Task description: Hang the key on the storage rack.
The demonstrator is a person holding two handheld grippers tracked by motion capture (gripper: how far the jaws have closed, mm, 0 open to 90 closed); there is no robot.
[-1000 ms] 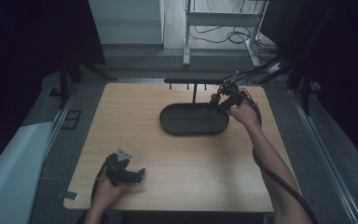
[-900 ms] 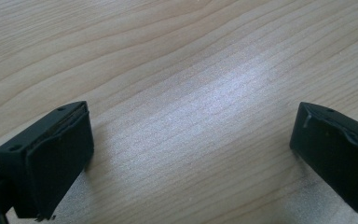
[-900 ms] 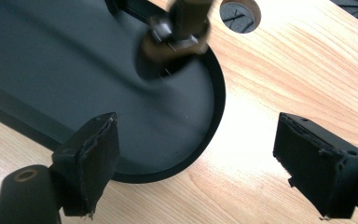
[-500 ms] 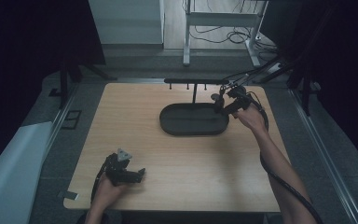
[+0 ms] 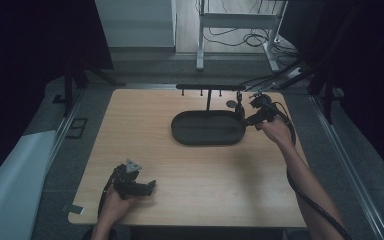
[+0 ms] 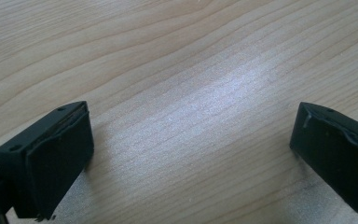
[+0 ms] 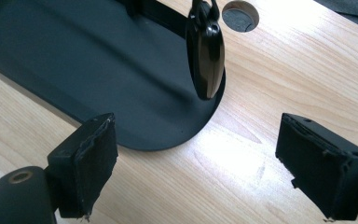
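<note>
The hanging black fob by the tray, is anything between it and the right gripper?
Nothing visible. The right gripper has its jaws open, and the black fob hangs ahead of them over the end of the tray, with just bare table and the tray's rim in between.

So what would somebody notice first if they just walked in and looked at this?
Probably the dark oval tray in the far middle of the wooden table, with a T-shaped black rack rising behind it. A flat black oval thing hangs at the rack's right end, and the right gripper sits just beside it with jaws open and nothing between them. The left gripper rests open on the table's near left.
</note>
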